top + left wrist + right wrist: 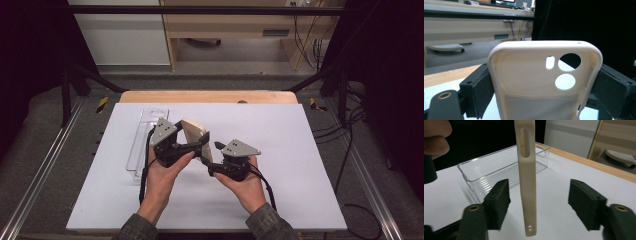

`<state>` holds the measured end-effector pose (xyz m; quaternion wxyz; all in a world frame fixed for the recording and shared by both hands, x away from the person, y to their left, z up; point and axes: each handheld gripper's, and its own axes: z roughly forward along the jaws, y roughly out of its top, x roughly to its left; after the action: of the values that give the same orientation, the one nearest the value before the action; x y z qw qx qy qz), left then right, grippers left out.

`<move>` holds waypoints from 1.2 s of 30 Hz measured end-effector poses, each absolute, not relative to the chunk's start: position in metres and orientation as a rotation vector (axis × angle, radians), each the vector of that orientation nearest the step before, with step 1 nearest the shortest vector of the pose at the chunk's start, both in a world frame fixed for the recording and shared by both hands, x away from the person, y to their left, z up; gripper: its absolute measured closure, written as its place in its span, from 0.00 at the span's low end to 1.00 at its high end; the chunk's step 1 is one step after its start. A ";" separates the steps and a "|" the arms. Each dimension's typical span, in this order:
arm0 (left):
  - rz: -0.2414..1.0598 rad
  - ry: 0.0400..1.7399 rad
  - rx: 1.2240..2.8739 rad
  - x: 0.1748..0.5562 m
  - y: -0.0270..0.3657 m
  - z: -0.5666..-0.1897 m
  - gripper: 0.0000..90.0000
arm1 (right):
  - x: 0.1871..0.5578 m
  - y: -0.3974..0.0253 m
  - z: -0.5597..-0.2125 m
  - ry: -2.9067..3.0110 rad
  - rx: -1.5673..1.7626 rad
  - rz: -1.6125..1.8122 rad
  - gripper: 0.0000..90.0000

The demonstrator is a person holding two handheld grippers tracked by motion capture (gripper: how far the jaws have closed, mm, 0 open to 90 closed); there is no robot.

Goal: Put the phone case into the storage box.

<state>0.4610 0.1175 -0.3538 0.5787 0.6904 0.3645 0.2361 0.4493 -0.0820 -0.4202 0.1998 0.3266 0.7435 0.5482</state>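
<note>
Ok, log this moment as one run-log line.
left gripper: shut on phone case | right gripper: open around case edge | clear bin: empty

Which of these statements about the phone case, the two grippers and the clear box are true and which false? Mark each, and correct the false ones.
1. The left gripper clamps the cream phone case by its two long sides. True.
2. The right gripper is shut on the case. False: its jaws stand open, one on each side of the case's edge, apart from it.
3. The clear plastic box holds the case. False: the case is held up in the air.
4. The box sits on the white table. True.
</note>
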 end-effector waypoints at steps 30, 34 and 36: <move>0.684 0.909 1.552 0.460 0.141 -0.319 0.12 | 0.461 -0.130 -0.382 2.028 0.953 1.505 0.05; 0.688 0.926 1.544 0.460 0.149 -0.316 0.12 | 0.463 -0.134 -0.382 2.022 0.962 1.491 0.06; 0.694 0.932 1.535 0.459 0.153 -0.314 0.12 | 0.463 -0.137 -0.381 2.014 0.965 1.483 0.06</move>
<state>0.4593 0.1534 -0.3141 0.5712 0.6544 0.3975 0.2958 0.4634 -0.1369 -0.3810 0.2285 0.3504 0.7313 0.5387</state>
